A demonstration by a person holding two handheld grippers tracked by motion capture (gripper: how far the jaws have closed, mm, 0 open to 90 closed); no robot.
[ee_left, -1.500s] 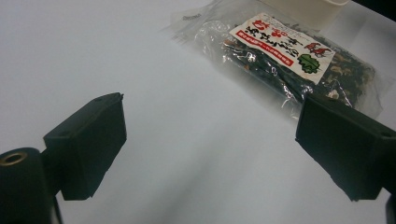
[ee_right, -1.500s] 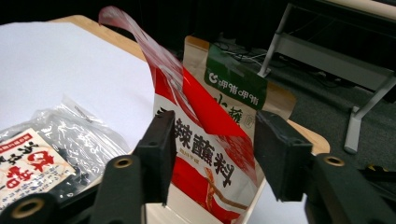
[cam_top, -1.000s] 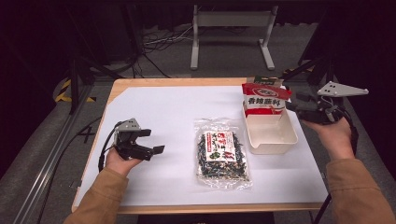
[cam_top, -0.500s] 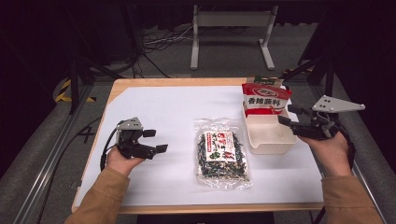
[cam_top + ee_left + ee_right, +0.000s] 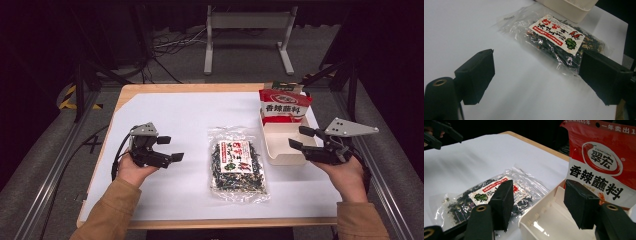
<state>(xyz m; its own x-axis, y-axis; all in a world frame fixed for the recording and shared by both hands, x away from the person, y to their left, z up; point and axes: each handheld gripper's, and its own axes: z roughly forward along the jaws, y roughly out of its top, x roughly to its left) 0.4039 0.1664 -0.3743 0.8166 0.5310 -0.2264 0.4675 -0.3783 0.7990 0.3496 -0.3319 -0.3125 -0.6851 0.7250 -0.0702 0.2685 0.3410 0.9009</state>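
Since the earlier frames the right gripper (image 5: 300, 138) had come away from the red pouch (image 5: 284, 107) and dropped toward the near right edge of the worktop (image 5: 165, 107), its fingers just opening further, released, with nothing between them. That pouch stood upright at the far end of the tray (image 5: 280, 150), leaning on its wall, so I judged that placing finished and the clear bag (image 5: 237, 165) next in line. The left gripper (image 5: 170, 148) had barely shifted near the left edge, fingers spread and empty, aimed at the bag across bare worktop. The bag lay flat at the middle of the worktop, just left of the tray and apart from both grippers. Its long axis ran from the far edge to the near edge, sealed top toward the far side, label face up.
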